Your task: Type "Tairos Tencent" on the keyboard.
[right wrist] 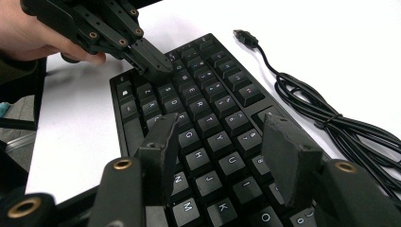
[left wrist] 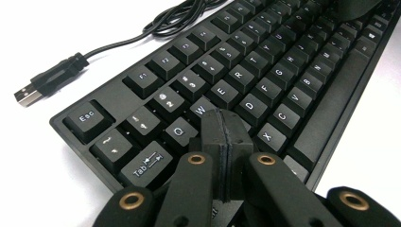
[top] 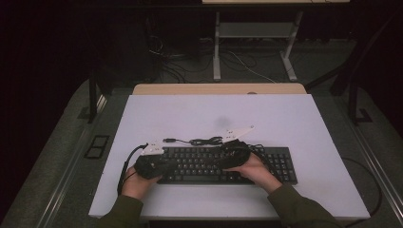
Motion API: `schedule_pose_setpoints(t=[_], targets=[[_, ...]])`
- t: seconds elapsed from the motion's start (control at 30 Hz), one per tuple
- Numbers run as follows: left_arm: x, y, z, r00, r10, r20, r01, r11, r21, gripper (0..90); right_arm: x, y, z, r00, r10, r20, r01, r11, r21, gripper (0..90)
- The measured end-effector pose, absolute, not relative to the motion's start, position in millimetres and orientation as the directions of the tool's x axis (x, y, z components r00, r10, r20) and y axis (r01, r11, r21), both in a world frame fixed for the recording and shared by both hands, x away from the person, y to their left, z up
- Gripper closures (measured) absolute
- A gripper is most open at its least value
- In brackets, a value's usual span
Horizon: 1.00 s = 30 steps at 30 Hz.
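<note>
A flat black plastic keyboard [top: 223,165] with white-lettered keys lies on the white table top [top: 294,123], along the near side, under both of the person's hands. The left gripper [left wrist: 226,124] has its two black jaws pressed tight together with nothing between them, the tips sitting low over the letter rows near the W key [left wrist: 200,109]; I cannot tell whether they touch a key. The right gripper [right wrist: 222,135] has its jaws spread wide, empty, hanging above the G and H keys, with the left gripper's closed tip showing beyond them at the keyboard's far-left end. Beyond the fingers, the keyboard's thin black cable [top: 205,140] lies bundled on the table, ending in a loose USB plug [left wrist: 29,96].
</note>
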State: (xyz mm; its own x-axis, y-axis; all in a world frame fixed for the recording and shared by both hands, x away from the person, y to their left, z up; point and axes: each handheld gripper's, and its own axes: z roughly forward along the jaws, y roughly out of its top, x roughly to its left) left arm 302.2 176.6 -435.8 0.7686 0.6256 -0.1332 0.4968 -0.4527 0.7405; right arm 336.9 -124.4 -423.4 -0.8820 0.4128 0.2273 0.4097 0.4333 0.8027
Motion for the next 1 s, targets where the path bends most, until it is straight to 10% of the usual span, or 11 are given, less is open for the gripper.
schedule_pose_setpoints(t=[0.57,1.0], targets=[[298,178,-425,0.768,0.622,-0.152,0.486,-0.411,0.772,82.4,337,-126,-422,-0.879,0.414,0.235,0.414,0.424,0.805,43.2],[296,169,-424,0.777,0.61,-0.156,0.476,-0.407,0.78,55.5,339,-131,-420,-0.873,0.421,0.245,0.425,0.413,0.805,48.1]])
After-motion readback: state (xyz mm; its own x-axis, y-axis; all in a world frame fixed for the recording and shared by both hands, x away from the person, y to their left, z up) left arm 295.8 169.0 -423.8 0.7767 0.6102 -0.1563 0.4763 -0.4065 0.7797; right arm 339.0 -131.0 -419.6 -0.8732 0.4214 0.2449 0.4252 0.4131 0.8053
